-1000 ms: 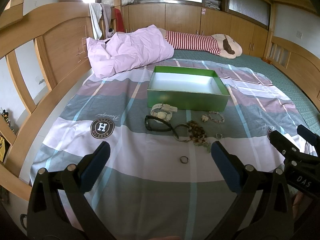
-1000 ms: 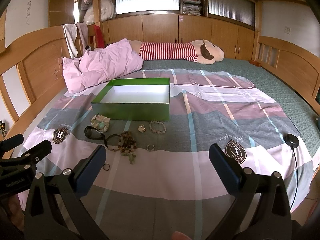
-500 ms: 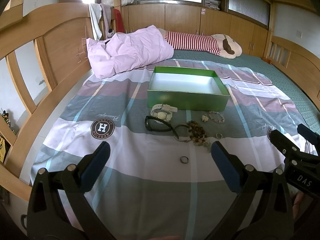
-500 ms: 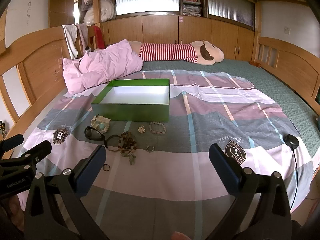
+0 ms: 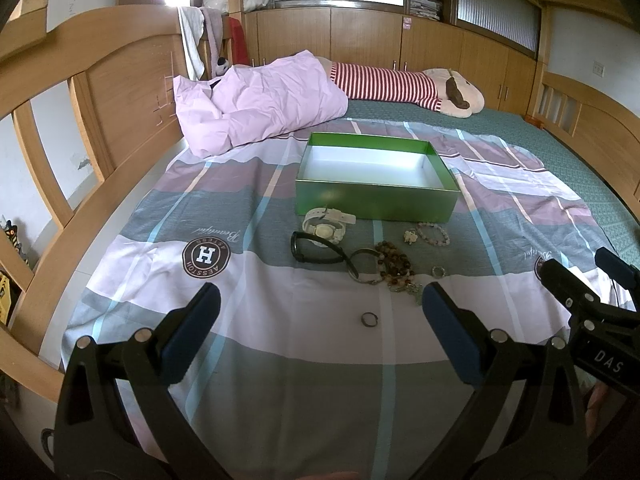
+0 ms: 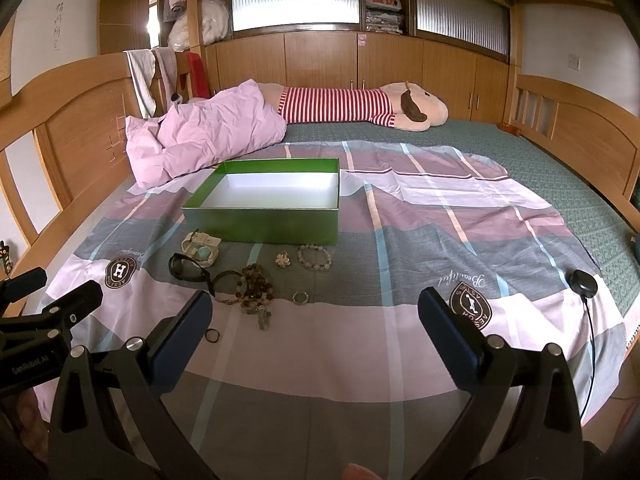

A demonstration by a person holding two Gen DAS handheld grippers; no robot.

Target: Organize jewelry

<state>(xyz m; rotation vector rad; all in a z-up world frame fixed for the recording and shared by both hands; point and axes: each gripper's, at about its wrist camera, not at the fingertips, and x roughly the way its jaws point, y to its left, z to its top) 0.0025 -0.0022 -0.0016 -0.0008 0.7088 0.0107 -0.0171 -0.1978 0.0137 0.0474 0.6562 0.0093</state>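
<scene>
- Left gripper (image 5: 320,328) and right gripper (image 6: 316,330) both gape wide, empty.
- Jewelry lies on the bedsheet (image 5: 280,332) before the empty green box (image 5: 376,178).
- Small ring (image 5: 369,319): likely light, slippery; pinch across its band.
- Bead necklace (image 5: 394,266): limp; grab its bunched middle.

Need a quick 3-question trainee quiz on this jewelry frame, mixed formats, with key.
1. True or false: the green box already holds jewelry.
2. Which piece lies nearest the left gripper? A) plain ring B) white watch C) pale bead bracelet
3. Fill in: the right gripper is ____ and holds nothing.

Key: 1 false, the box interior shows only its white bottom. 2 A, the ring lies alone on the bedspread, closer than the cluster. 3 open; its fingers stand wide apart above the bedspread.
</scene>
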